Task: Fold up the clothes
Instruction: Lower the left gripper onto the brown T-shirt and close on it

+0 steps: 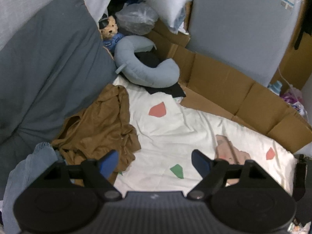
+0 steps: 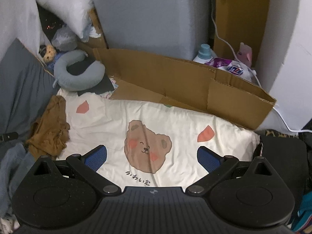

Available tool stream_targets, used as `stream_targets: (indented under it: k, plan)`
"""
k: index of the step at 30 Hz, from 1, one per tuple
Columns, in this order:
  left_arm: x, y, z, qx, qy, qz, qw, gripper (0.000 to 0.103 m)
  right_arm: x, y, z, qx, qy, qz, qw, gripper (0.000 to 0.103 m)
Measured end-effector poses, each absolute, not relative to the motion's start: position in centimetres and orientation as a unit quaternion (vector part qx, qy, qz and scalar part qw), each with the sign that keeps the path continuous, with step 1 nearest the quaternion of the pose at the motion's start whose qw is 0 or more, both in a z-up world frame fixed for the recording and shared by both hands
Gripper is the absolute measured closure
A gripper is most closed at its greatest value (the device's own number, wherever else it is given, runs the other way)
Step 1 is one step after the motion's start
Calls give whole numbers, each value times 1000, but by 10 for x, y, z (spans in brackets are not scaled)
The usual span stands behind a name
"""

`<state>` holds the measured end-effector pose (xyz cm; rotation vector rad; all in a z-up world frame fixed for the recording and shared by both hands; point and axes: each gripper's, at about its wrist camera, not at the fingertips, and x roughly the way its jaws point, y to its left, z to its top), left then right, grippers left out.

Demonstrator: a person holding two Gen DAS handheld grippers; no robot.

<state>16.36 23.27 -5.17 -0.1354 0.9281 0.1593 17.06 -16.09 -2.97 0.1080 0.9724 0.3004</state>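
We saw the left tongs (image 1: 155, 162) standing wide apart with nothing between their blue pads (image 1: 109, 162), hanging over a white sheet (image 1: 175, 128) printed with red and green shapes. The brown garment (image 1: 101, 124) lay crumpled on the sheet's left side, its nearest folds just beyond and partly behind the left pad, not gripped. A pale blue garment (image 1: 31, 167) lay bunched further left, beside the brown one, against a dark grey cushion (image 1: 48, 58).

In the right wrist view the right tongs (image 2: 152, 159) were likewise spread wide and empty, with the sheet's printed bear face (image 2: 146, 146) showing between the pads (image 2: 208, 159). There the brown garment (image 2: 50, 130) lay well to the left of the tongs, just beyond the left pad, apart from both fingers.

Beyond the sheet we saw a grey neck pillow (image 1: 144, 68), a teddy bear (image 1: 110, 30) and flattened cardboard (image 2: 175, 81), with a detergent bottle (image 2: 203, 53) behind it.
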Motion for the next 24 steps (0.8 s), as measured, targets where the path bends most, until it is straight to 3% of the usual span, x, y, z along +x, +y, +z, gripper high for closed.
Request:
stream_targets:
  k: [24]
  plan:
    - [167,269,-147,-67,445,120,885,19,214,-125,-110,90,476,198,852,2]
